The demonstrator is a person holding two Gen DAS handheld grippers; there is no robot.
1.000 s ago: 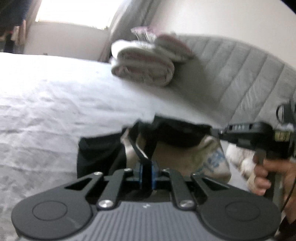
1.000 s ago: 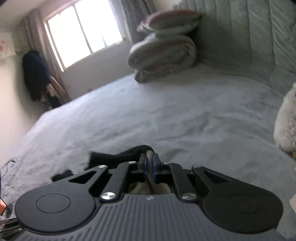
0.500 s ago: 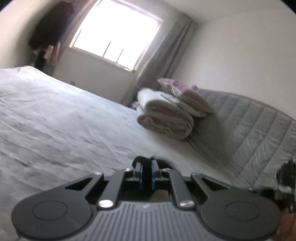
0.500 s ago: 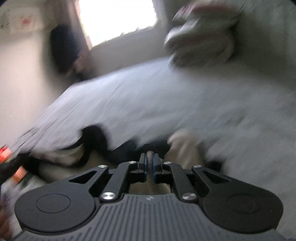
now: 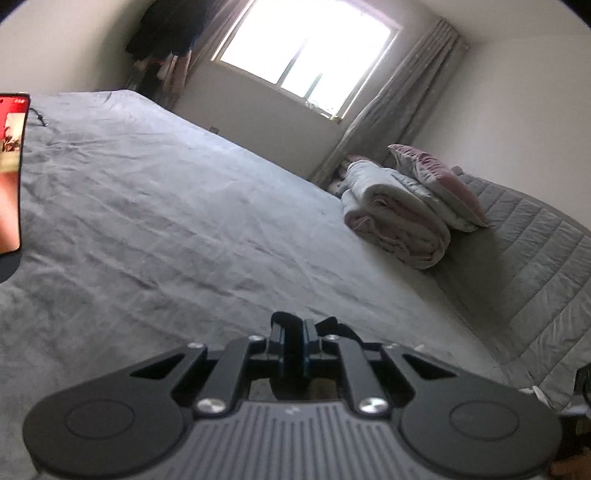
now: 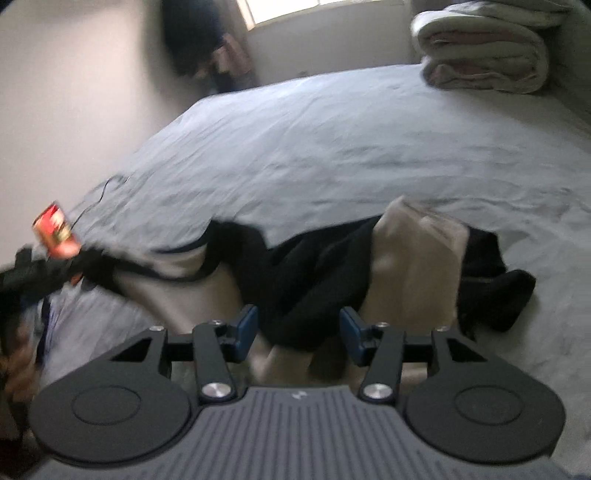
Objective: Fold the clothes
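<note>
A black and beige garment (image 6: 413,258) lies crumpled on the grey bed (image 6: 351,147), stretched from right to left. My right gripper (image 6: 297,326) is open, its blue pads on either side of a black fold of the garment, not holding it. My left gripper (image 5: 293,345) is shut on a black edge of the garment (image 5: 284,318); most of the cloth is hidden below it. In the right wrist view the left gripper (image 6: 33,273) shows blurred at the far left, at the garment's stretched end.
A rolled quilt (image 5: 395,218) and a pink pillow (image 5: 439,177) sit at the head of the bed by the padded headboard (image 5: 535,266). A phone screen (image 5: 9,173) shows at the left. Dark clothes (image 5: 166,29) hang by the window.
My right gripper has opened and let go of the garment, which now lies spread on the bed. My left gripper, still shut, has swung left and tilted up.
</note>
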